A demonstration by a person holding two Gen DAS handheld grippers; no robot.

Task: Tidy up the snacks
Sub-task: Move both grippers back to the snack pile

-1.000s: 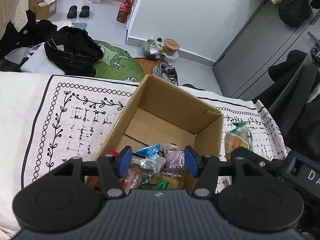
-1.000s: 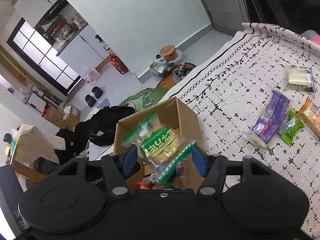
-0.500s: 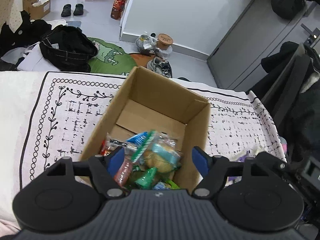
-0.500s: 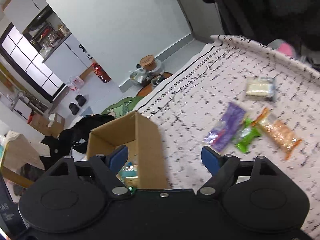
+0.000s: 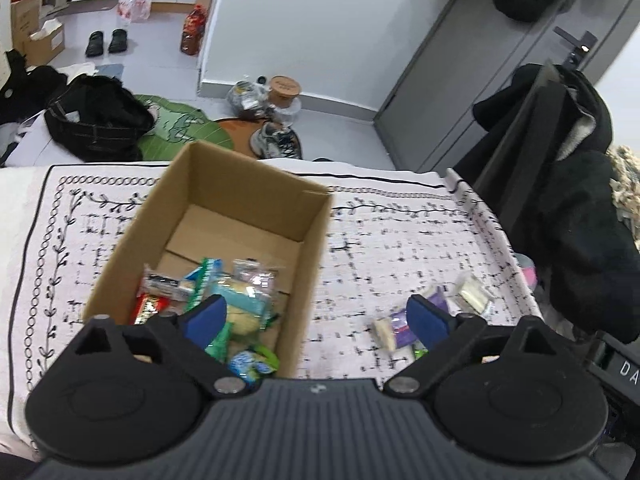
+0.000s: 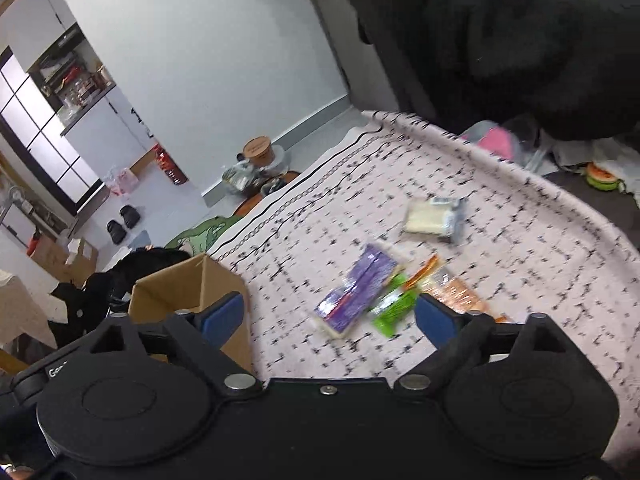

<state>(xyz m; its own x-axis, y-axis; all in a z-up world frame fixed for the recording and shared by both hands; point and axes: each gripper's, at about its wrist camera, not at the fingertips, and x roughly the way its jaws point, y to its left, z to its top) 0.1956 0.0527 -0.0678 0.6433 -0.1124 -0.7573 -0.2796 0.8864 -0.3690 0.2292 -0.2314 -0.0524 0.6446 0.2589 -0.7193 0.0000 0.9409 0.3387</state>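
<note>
Now both grippers, left gripper point(image 5: 316, 316) and right gripper point(image 6: 329, 316), are held with jaws wide and empty; snacks point(image 5: 224, 300) are piled in the cardboard box point(image 5: 308, 248), the purple packet point(image 6: 354, 294) lies right of it on the bench point(image 6: 520, 248).

A pale grey wall point(image 5: 304, 20) rises beyond the patterned tablecloth point(image 5: 400, 240). At its foot, on the light floor point(image 5: 160, 24), sit a wooden-lidded jar point(image 5: 285, 87) and a sneaker point(image 5: 276, 142). Right of the wall stands a grey door point(image 5: 500, 72); left, black slippers point(image 5: 106, 41).
</note>
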